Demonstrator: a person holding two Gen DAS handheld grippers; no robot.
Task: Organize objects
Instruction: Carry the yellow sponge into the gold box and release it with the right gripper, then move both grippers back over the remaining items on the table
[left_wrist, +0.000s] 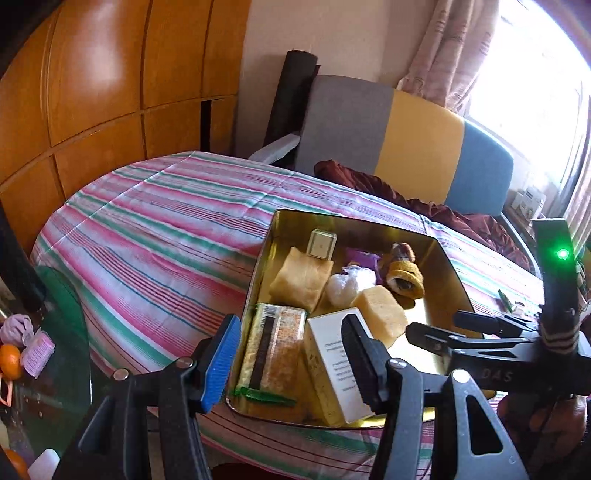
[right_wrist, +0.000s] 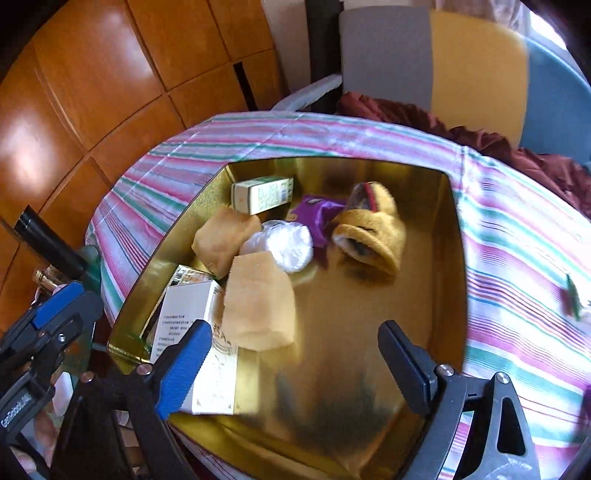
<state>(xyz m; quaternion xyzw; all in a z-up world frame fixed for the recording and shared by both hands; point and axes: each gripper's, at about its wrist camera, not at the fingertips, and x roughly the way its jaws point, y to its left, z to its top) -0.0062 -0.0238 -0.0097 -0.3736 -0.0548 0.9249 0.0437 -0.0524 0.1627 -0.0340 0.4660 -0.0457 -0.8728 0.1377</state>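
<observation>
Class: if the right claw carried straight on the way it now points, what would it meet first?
Probably the bare gold floor of the tin. The open right claw has nothing between its pads; the tan block lies just left of that line, though depth is unclear.

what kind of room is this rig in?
Likely a lived-in home room: striped tablecloth over the table, wooden wardrobe panels, curtained window, and a multicolour padded chair.

Glossy wooden wall panels (left_wrist: 92, 74); grey, yellow and blue chair back (left_wrist: 406, 136); bright window (left_wrist: 535, 74), pink curtain (left_wrist: 450, 48)
</observation>
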